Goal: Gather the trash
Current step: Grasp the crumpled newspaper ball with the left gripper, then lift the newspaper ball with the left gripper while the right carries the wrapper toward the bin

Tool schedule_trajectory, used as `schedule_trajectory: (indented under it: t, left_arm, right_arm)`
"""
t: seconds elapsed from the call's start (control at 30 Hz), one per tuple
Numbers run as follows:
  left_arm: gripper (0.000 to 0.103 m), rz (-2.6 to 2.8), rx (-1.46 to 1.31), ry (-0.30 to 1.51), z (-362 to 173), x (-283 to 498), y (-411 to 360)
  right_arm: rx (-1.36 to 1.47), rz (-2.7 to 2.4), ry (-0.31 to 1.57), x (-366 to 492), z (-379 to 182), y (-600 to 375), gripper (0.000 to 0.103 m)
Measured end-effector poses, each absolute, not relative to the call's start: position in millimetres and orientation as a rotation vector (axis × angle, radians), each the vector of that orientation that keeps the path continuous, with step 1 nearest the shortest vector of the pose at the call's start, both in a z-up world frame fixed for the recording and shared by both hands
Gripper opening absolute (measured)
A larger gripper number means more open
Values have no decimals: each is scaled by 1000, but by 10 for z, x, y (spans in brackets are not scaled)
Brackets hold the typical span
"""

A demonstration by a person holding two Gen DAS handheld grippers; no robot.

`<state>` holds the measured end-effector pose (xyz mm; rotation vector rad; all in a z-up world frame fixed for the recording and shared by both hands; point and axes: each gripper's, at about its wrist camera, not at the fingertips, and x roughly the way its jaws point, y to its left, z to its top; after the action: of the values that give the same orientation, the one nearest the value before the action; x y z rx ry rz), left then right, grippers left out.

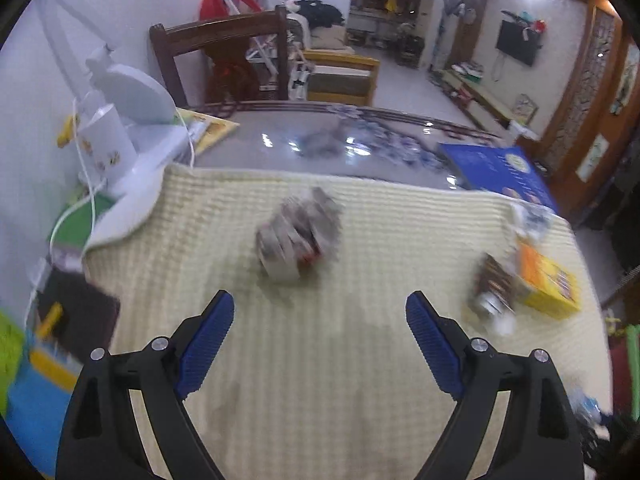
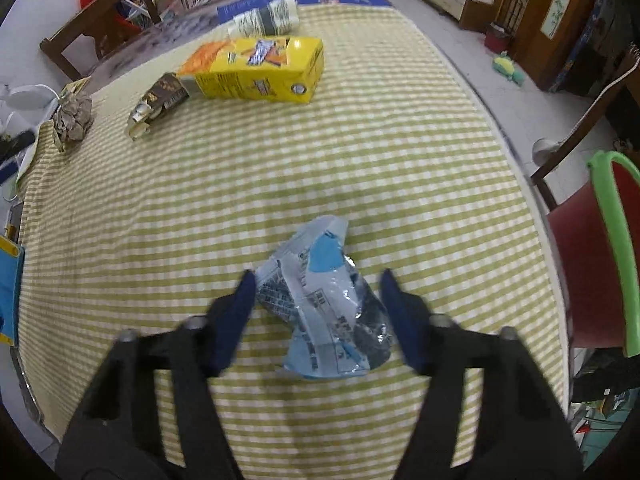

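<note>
A crumpled grey paper ball (image 1: pixel 298 236) lies on the checked yellow tablecloth (image 1: pixel 360 380). My left gripper (image 1: pixel 320 300) hangs open just short of it, with nothing between its blue pads. In the right wrist view a crinkled light-blue plastic wrapper (image 2: pixel 320 312) lies on the cloth between the fingers of my right gripper (image 2: pixel 316 280), and both pads touch its sides. Farther back lie a yellow carton (image 2: pixel 260 68), a small flattened brown carton (image 2: pixel 160 100) and the same paper ball (image 2: pixel 74 116).
A patterned paper cup (image 2: pixel 266 14) lies on its side beyond the yellow carton, next to a blue book (image 1: pixel 500 172). A white desk lamp (image 1: pixel 128 120) stands at the table's left. A wooden chair (image 1: pixel 220 60) is behind the table and a red chair (image 2: pixel 592 264) at its right.
</note>
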<state>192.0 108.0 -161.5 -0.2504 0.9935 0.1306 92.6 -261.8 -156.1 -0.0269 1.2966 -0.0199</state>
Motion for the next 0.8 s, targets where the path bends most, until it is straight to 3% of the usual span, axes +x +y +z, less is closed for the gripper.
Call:
schedule_trajectory:
  t: [0.07, 0.17, 0.37, 0.5, 0.57, 0.8]
  left_arm:
    - [84, 146, -246, 1005, -1716, 2097, 1141]
    - [84, 163, -238, 1033, -1905, 2376, 1227]
    - [82, 118, -228, 1098, -2200, 2699, 1236]
    - [62, 115, -240, 1107, -2260, 2726, 1250]
    - [58, 112, -254, 1098, -2228, 2687, 1266]
    - [56, 67, -249, 1056, -1938, 2220, 1092]
  right_arm:
    - [-24, -4, 1292, 935, -1553, -2598, 31]
    - [-17, 24, 1283, 966, -1516, -2543, 26]
    - [64, 71, 1266, 993, -1428, -2509, 25]
    - [79, 79, 1257, 982, -1382, -2499, 25]
    - [79, 85, 1250, 981, -1353, -2485, 25]
    - [69, 118, 1214, 927, -1227, -2384, 25]
